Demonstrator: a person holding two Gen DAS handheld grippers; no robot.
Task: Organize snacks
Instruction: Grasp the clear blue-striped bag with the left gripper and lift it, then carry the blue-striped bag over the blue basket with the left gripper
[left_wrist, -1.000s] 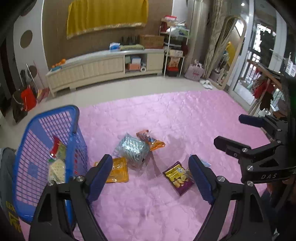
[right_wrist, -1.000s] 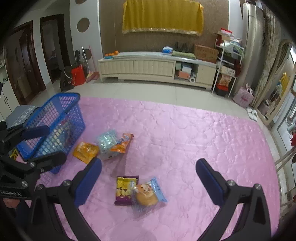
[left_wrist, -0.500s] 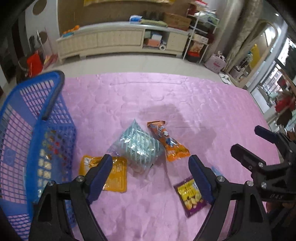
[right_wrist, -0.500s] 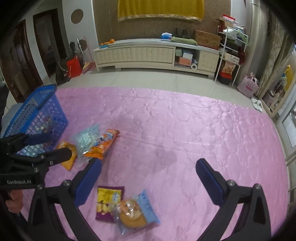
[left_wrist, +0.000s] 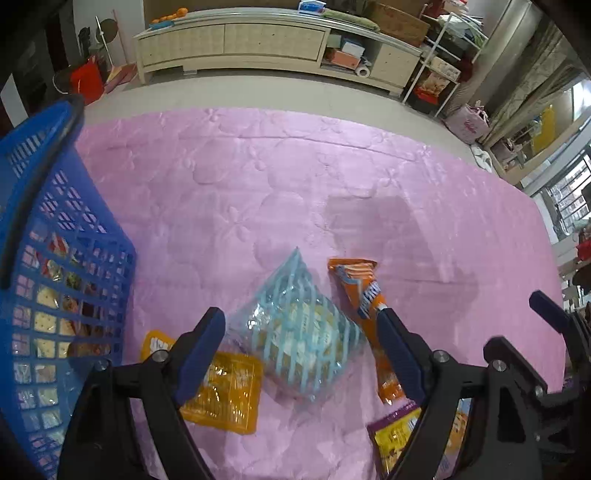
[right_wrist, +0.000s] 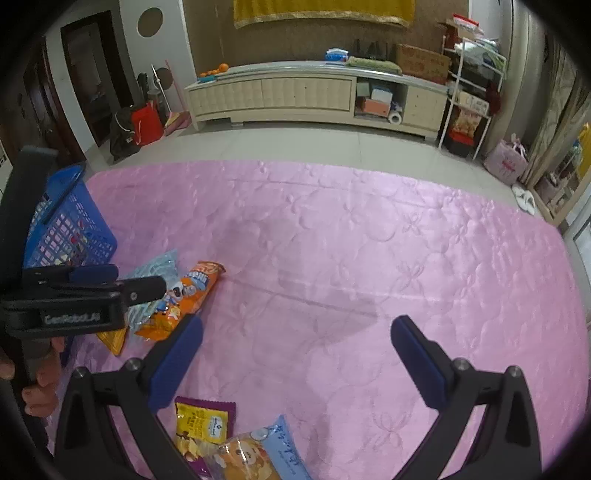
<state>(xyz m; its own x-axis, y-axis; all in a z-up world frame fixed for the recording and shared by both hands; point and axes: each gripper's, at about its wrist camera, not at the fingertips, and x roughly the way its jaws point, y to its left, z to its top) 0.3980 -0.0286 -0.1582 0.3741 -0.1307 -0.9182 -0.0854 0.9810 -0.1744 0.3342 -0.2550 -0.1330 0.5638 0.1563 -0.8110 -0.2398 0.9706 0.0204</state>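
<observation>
From the left wrist view, the left gripper (left_wrist: 299, 345) hangs with its jaws wide apart and holding nothing, straddling a blue-striped clear snack bag (left_wrist: 299, 339) on the pink quilt (left_wrist: 258, 177). An orange-yellow packet (left_wrist: 225, 391) lies beside it, a long orange packet (left_wrist: 364, 295) on the other side, and a blue basket (left_wrist: 55, 221) with snacks stands at the left.

From the right wrist view, the right gripper (right_wrist: 295, 356) is likewise wide open and empty above bare quilt; a purple packet (right_wrist: 203, 424) and a bun in a blue wrapper (right_wrist: 255, 458) lie near its left finger.
</observation>
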